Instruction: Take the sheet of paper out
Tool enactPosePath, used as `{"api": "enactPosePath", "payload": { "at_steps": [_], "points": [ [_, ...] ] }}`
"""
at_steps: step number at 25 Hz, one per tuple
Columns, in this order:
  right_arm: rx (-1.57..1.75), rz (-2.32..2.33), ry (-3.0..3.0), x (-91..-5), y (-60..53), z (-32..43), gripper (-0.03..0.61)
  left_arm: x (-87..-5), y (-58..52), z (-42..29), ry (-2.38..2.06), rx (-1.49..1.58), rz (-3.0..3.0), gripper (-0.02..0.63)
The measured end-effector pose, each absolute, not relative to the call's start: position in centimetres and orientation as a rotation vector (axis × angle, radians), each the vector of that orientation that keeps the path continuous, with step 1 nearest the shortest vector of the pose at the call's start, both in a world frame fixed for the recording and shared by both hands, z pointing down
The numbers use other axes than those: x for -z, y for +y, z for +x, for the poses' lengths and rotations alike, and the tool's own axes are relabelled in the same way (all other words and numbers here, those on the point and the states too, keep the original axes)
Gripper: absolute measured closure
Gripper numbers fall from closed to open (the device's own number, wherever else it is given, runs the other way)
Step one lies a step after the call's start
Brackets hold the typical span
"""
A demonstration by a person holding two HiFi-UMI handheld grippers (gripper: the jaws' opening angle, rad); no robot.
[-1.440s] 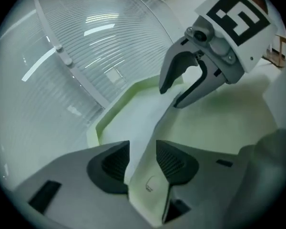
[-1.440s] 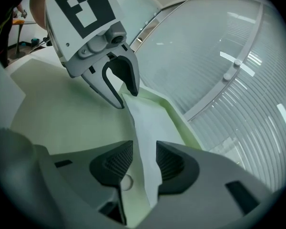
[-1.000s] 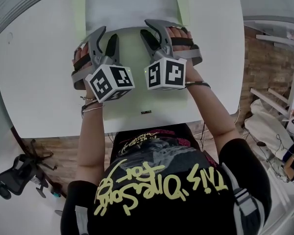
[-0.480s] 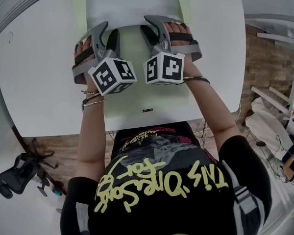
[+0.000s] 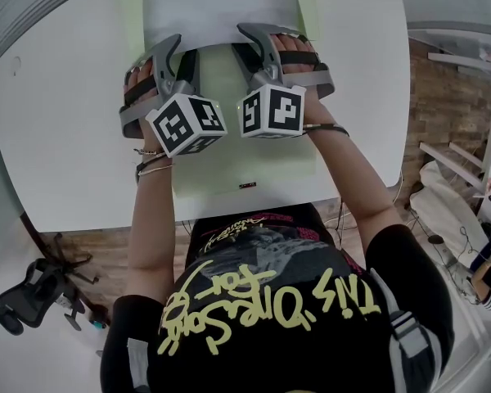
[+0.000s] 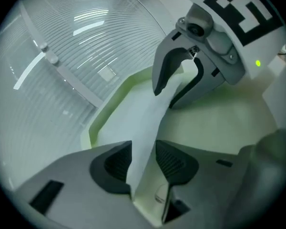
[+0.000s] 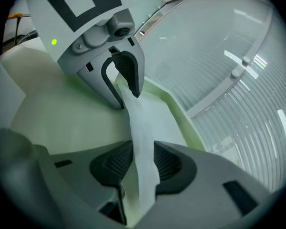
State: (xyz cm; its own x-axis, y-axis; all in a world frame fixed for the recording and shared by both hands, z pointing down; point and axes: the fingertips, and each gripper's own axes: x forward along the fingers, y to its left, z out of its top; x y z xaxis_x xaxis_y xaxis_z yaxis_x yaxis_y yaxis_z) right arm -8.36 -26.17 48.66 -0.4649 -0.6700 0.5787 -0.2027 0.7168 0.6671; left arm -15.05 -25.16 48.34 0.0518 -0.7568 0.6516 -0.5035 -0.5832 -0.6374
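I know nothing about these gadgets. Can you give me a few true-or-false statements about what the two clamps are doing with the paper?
1. The left gripper and the right gripper both hold the same white sheet of paper. True.
2. The sheet lies on a red folder. False: the folder is light green.
3. The table under it all is white. True.
4. The right gripper is empty. False: the sheet runs between its jaws, which are closed on it.
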Motion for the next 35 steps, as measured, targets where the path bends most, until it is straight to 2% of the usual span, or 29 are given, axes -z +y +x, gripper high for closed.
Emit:
{"api": "enactPosePath", "payload": {
  "at_steps": [14,16,35],
  "points": [
    [0.685,0.657,-2.012,-48.7,-26.7,-8.4,0.456,-48.4,-25.6,-14.6,1.254,1.545,-2.089,0.457],
    [0.682,0.658,-2.015,-48.8,-26.8,-8.5,0.46,-48.4,-25.8,-14.8,1.263,1.542,-2.086,0.477],
    [0.678,0.669,-2.03,-48.6,-27.9,-8.1,0.489,-48.6,-27.0,-14.6,1.289,1.616,-2.03,0.529]
  ]
}}
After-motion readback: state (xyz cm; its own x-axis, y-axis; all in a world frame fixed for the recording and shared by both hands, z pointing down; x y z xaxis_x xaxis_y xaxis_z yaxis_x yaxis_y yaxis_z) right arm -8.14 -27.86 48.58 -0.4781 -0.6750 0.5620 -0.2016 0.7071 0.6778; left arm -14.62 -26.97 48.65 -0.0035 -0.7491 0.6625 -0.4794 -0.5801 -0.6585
